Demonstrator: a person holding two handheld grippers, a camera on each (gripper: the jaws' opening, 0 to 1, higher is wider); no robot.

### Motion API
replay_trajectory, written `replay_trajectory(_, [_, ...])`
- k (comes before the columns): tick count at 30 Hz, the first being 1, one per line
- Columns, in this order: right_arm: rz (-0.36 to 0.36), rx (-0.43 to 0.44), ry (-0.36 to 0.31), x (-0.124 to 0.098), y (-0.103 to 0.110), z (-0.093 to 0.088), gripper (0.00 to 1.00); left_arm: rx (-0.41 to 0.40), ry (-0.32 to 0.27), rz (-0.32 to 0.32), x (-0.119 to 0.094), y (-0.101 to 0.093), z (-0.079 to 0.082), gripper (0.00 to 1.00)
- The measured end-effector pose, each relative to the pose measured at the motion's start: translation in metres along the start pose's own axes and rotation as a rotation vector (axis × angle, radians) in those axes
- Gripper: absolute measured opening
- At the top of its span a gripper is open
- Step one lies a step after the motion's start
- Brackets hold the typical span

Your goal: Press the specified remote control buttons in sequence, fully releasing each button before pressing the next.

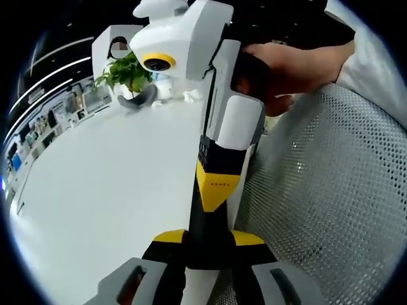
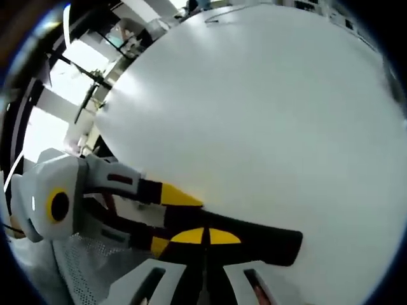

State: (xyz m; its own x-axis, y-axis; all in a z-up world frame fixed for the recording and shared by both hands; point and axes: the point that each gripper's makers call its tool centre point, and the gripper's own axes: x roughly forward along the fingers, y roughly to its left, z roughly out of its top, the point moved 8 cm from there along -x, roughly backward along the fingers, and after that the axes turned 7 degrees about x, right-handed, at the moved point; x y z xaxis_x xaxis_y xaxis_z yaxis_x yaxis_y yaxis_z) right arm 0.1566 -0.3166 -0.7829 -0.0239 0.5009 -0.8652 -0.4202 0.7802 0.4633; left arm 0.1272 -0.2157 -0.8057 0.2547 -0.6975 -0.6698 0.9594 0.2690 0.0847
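My left gripper [image 1: 208,244] stands open over the white table [image 1: 102,190], its yellow-tipped fingers [image 1: 168,237] spread apart. Down between them runs the black and yellow tip of my right gripper [image 1: 213,251], whose white body a hand [image 1: 289,67] holds at the top. Whether the two grippers touch I cannot tell. In the right gripper view, my right gripper [image 2: 203,236] is shut, its yellow tips meeting. The left gripper [image 2: 289,248] reaches in from the left, and one long black finger [image 2: 254,234] lies across just beyond my tips. Its other finger is mostly hidden.
A grey mesh chair back [image 1: 331,190] stands close on the right, also seen low left as mesh [image 2: 82,260]. A potted plant [image 1: 127,71] and a dark curved object [image 1: 141,100] sit at the table's far end. Shelves [image 1: 38,127] line the room's left side. The bare tabletop [image 2: 267,114] stretches ahead.
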Motion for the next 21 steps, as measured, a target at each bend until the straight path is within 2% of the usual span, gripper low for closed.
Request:
replay_trajectory(6, [0.003,-0.007,0.000,0.001,-0.001,0.000,0.00,0.002,-0.006,-0.002,0.000,0.000,0.000,0.25])
replay_trajectory(15, [0.028,0.039,-0.006,0.000,-0.003,0.000,0.00,0.003,-0.008,-0.002,0.000,0.000,0.000,0.25])
replay_trajectory(17, [0.019,0.036,-0.008,-0.001,-0.001,-0.001,0.00,0.001,-0.009,-0.002,0.000,0.000,-0.001,0.25])
replay_trajectory(18, [-0.007,0.006,-0.007,-0.003,-0.001,0.000,0.00,-0.001,-0.011,-0.002,0.000,0.000,-0.001,0.25])
replay_trajectory(21, [0.015,-0.012,-0.086,-0.011,0.005,0.005,0.00,0.001,-0.010,-0.003,0.000,0.000,-0.001,0.25])
